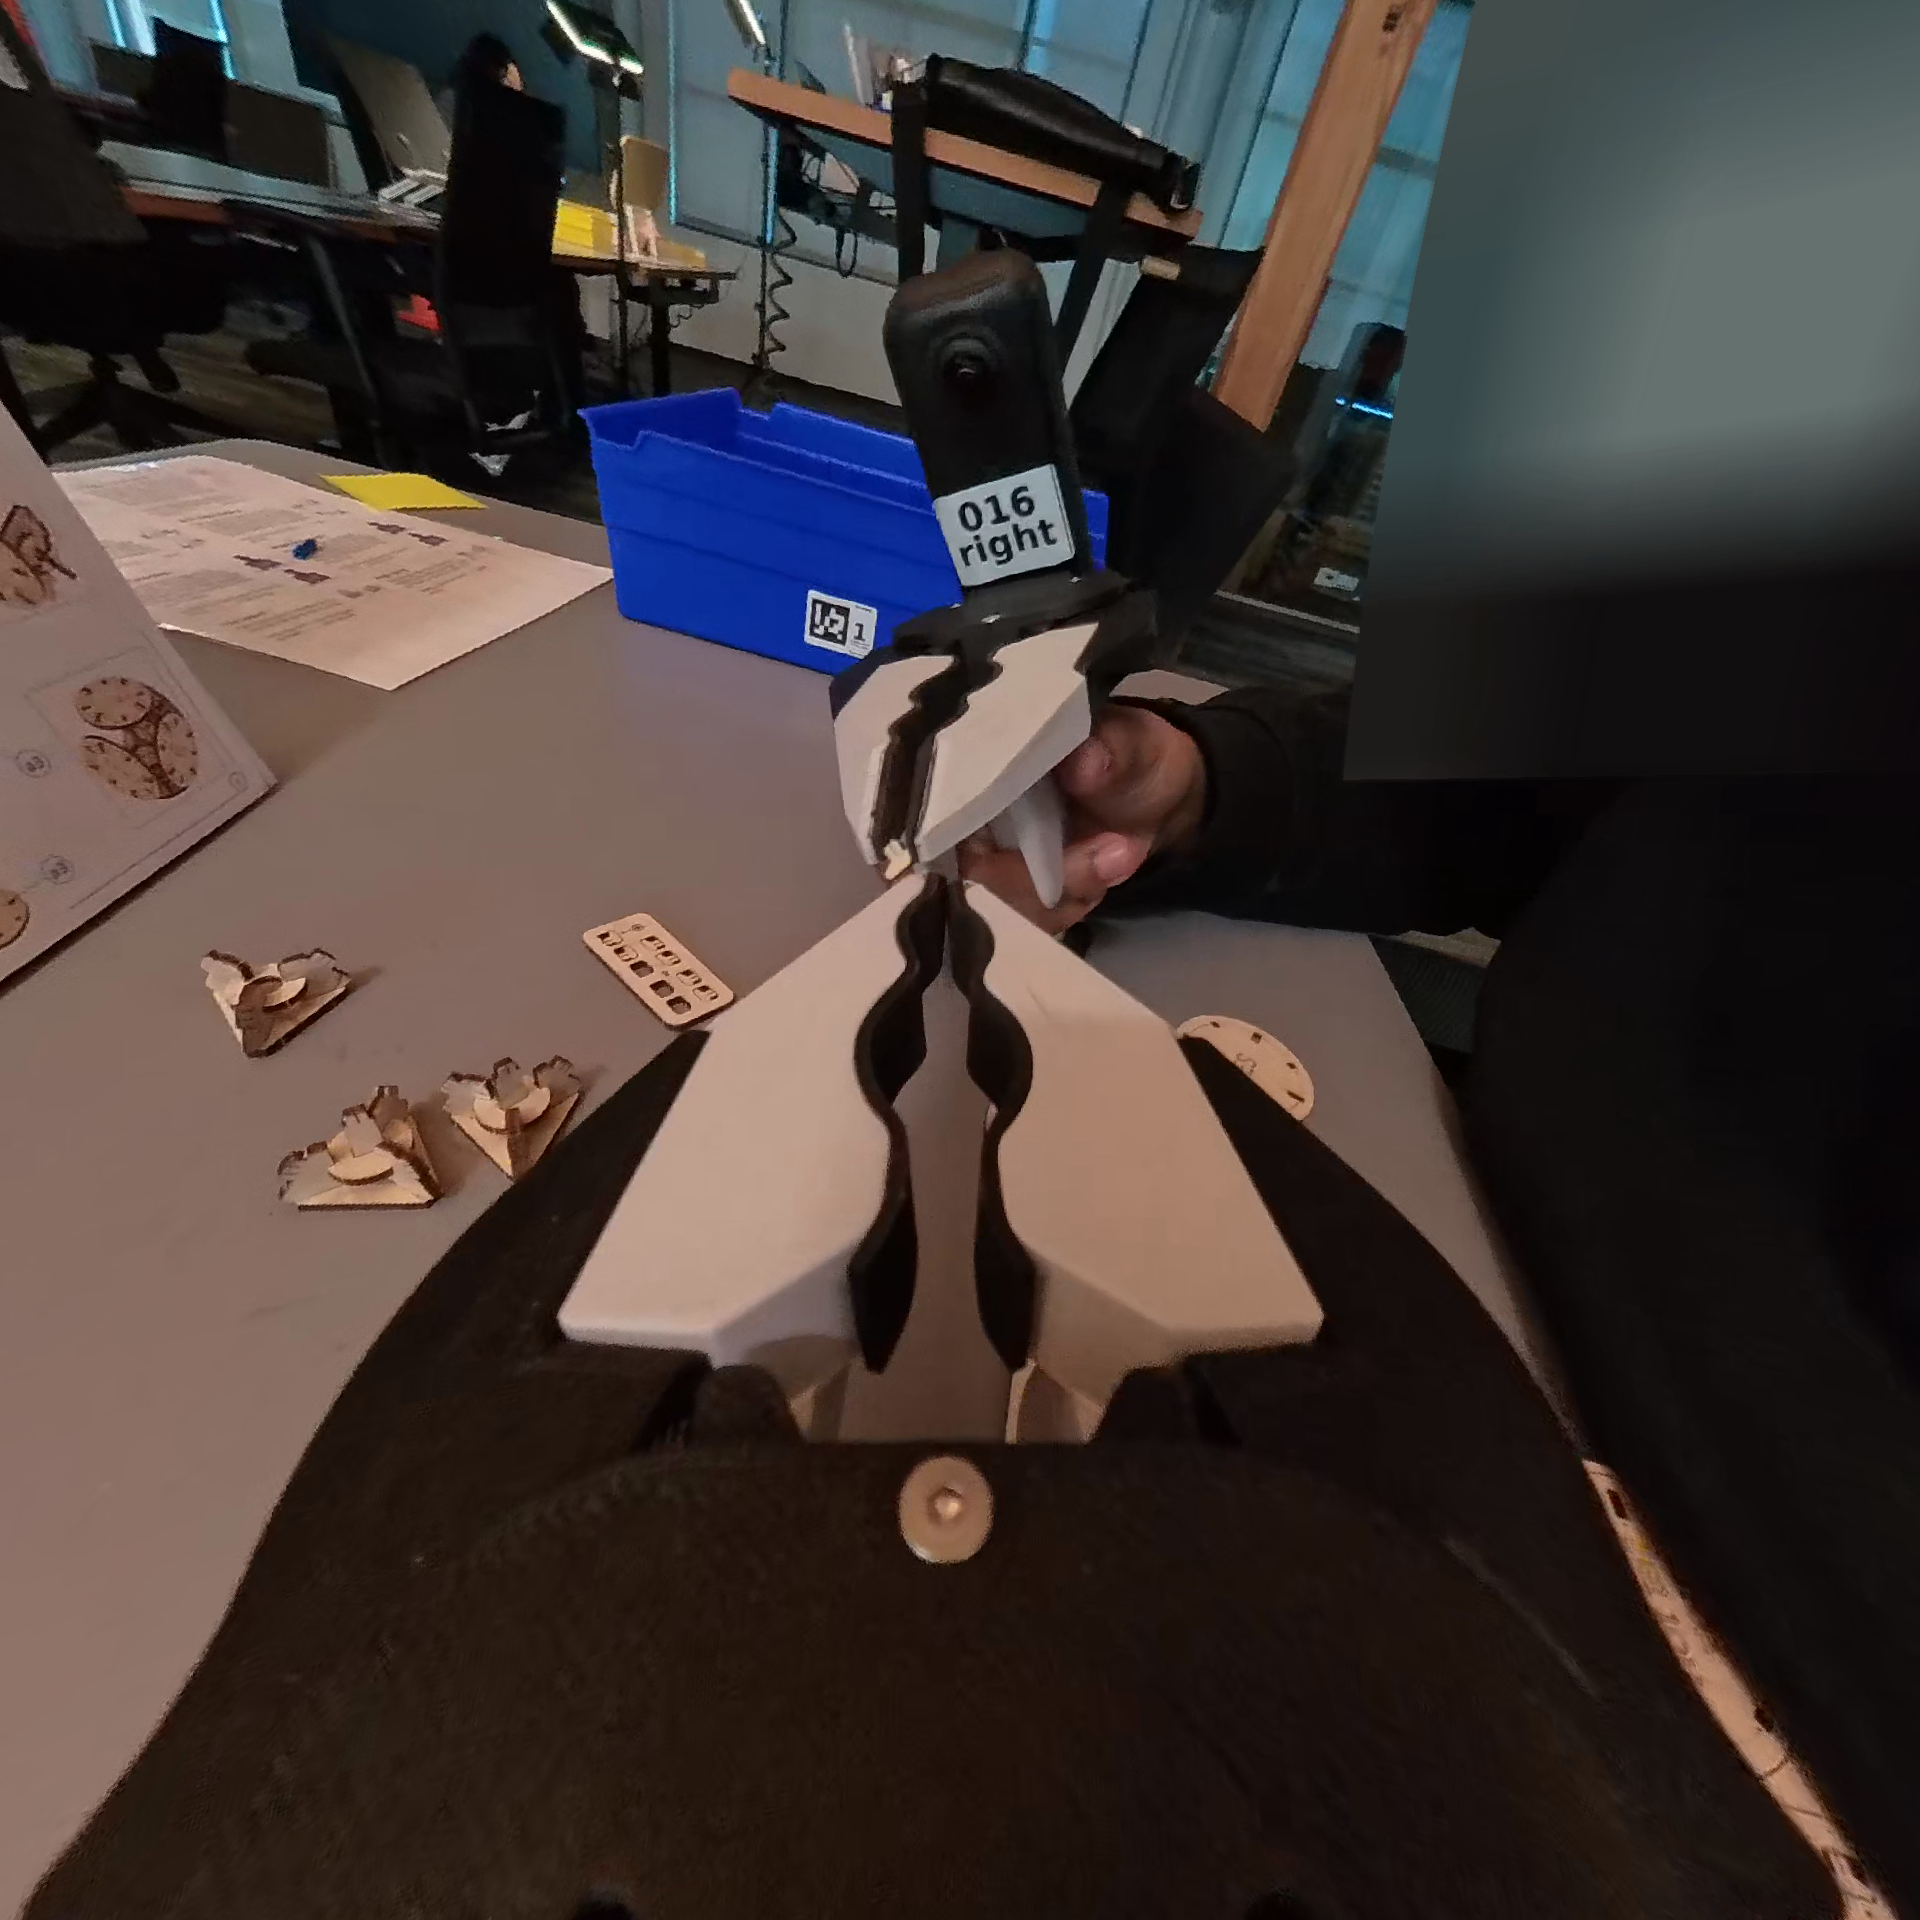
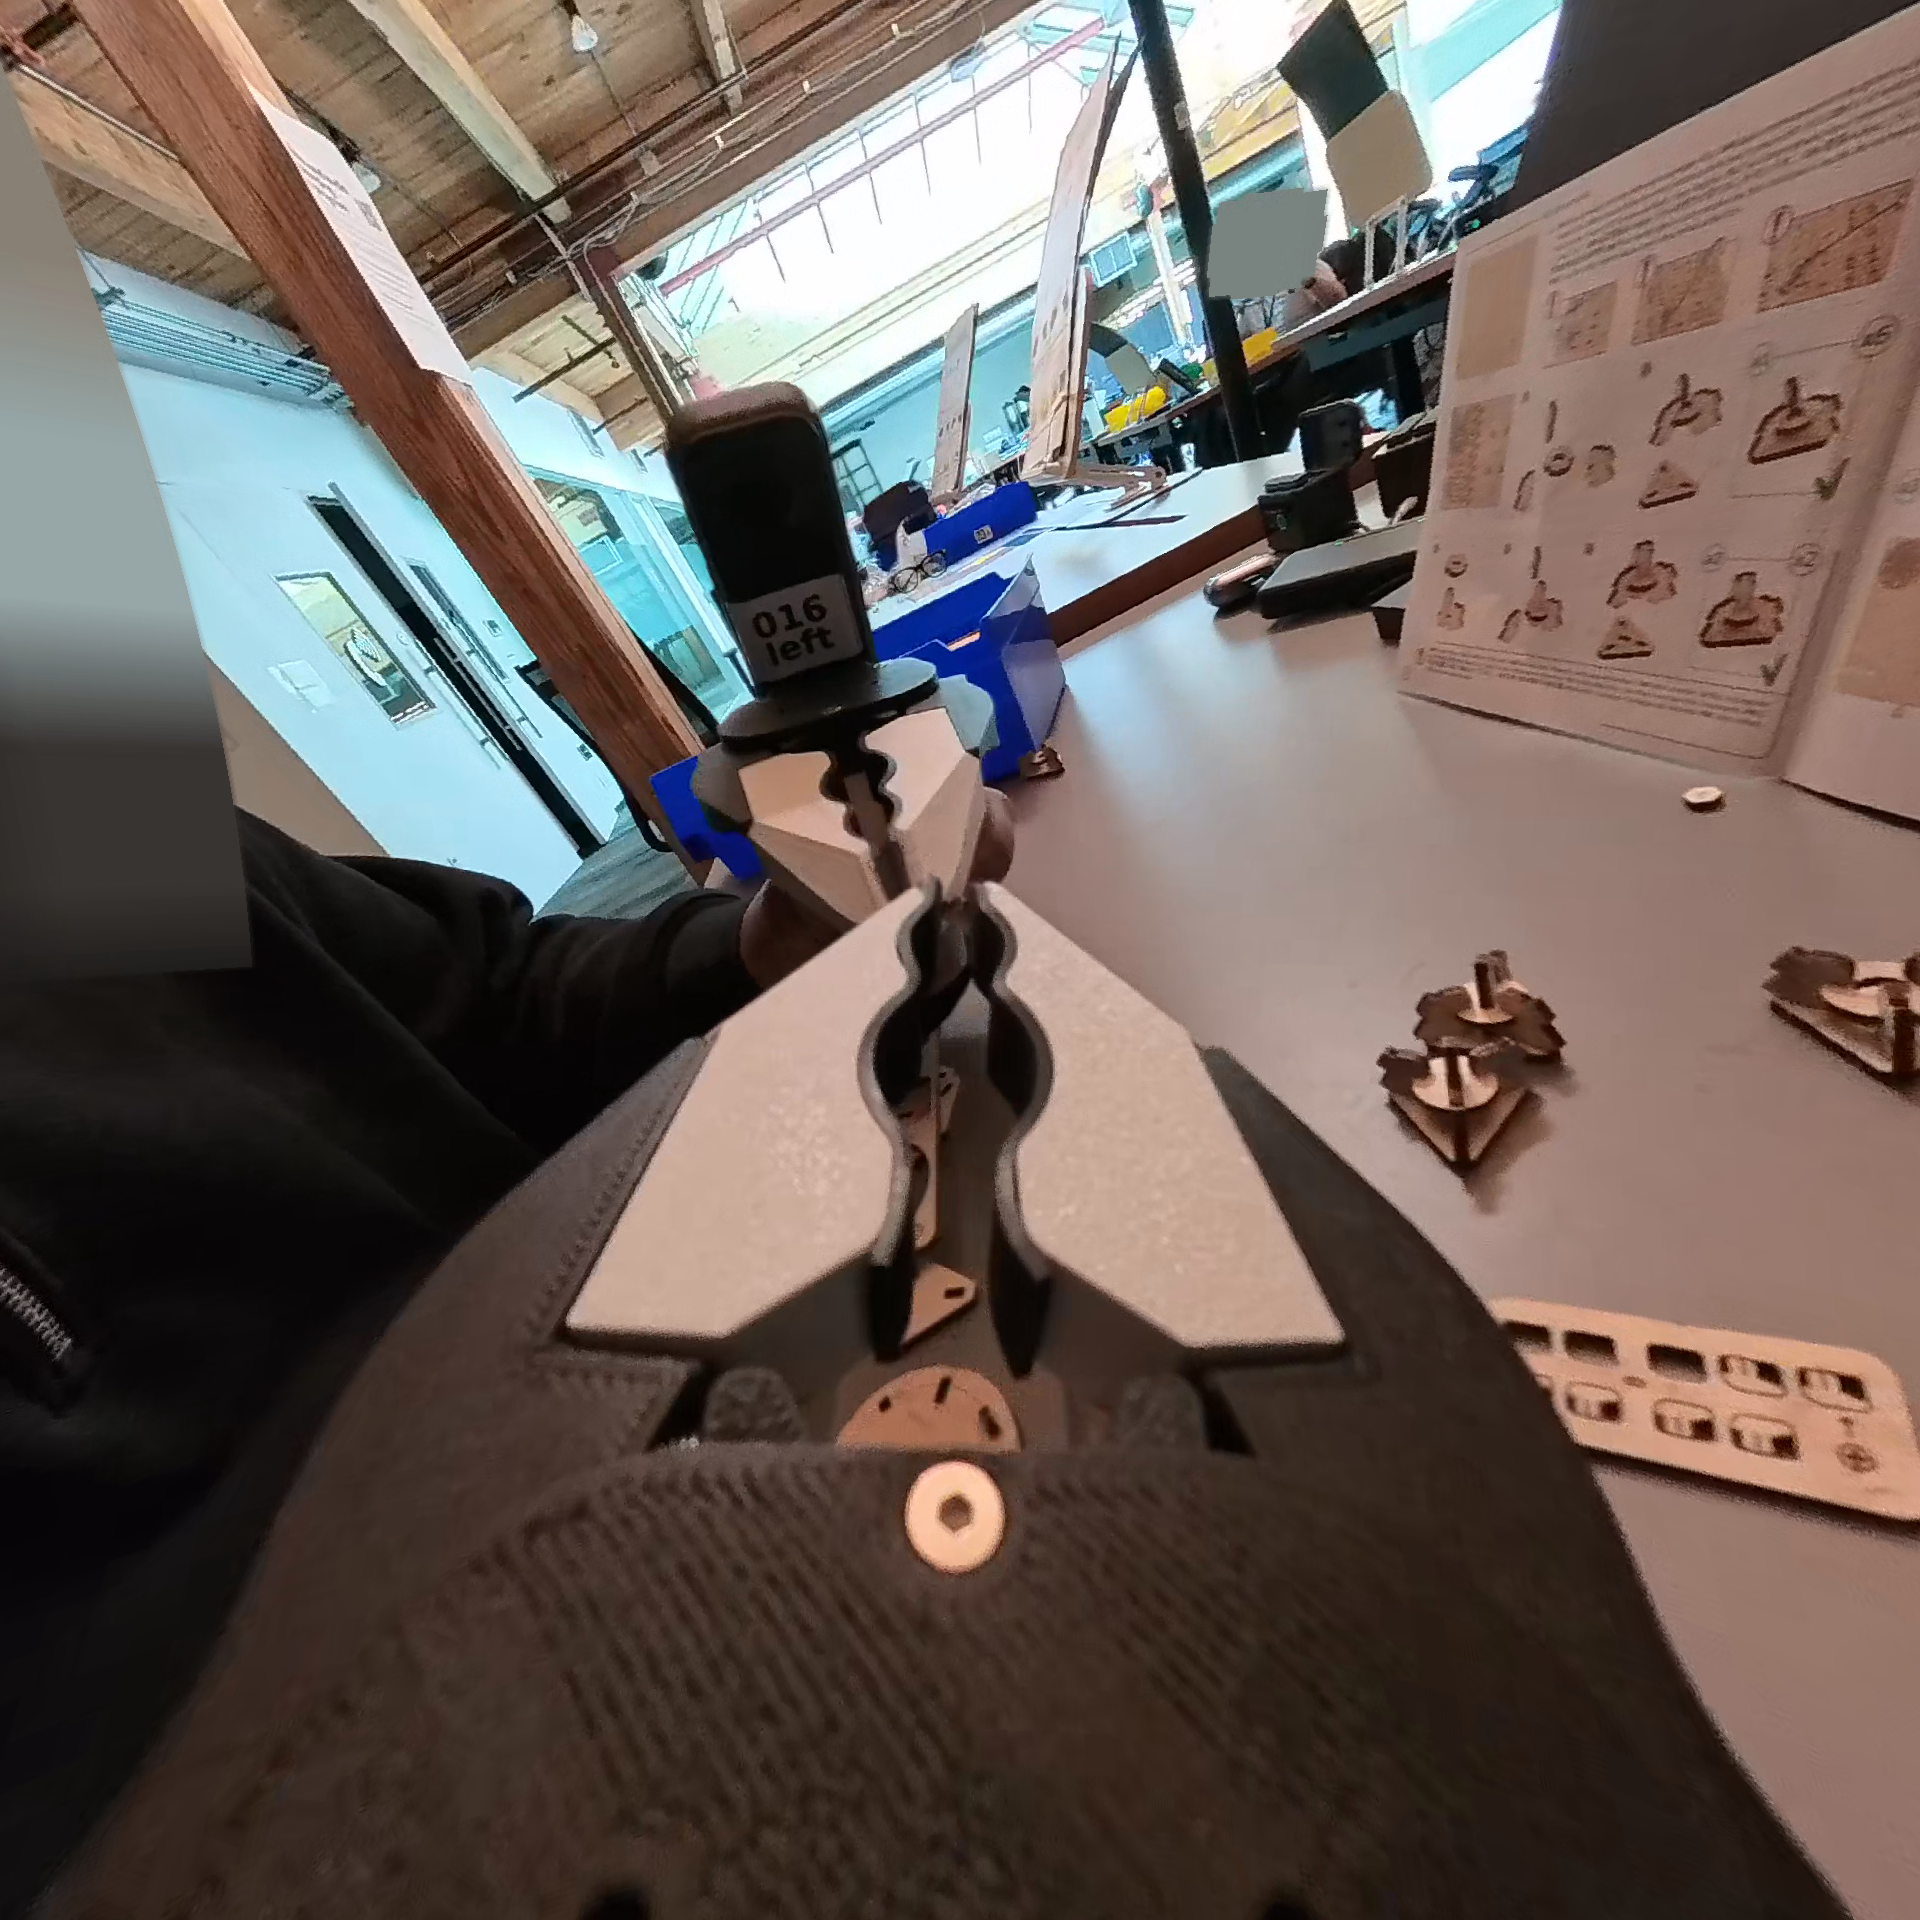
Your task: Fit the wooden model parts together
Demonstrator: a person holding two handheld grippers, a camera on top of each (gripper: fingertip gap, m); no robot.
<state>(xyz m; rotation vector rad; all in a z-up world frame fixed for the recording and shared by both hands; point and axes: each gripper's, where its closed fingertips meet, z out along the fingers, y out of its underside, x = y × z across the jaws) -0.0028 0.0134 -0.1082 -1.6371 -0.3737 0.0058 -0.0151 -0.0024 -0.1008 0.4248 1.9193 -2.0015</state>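
Pale wood: a small piece (image 1: 890, 861) pokes from the tip of my right hand-held gripper (image 1: 902, 844), which is clamped on it above the counter (image 1: 520, 810). My left hand-held gripper (image 1: 943, 896) is closed, almost tip to tip with it. 3 wooden assemblies (image 1: 358, 1153) lie to the left.

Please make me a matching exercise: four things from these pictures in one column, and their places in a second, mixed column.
1 bin
2 punched card
3 round disc
4 small wooden piece

A pinched at the tips of the right tongs
B blue, at the far side of the table
C flat, left of the left tongs
D partly hidden, right of the left tongs

Pairs: 1-B, 2-C, 3-D, 4-A
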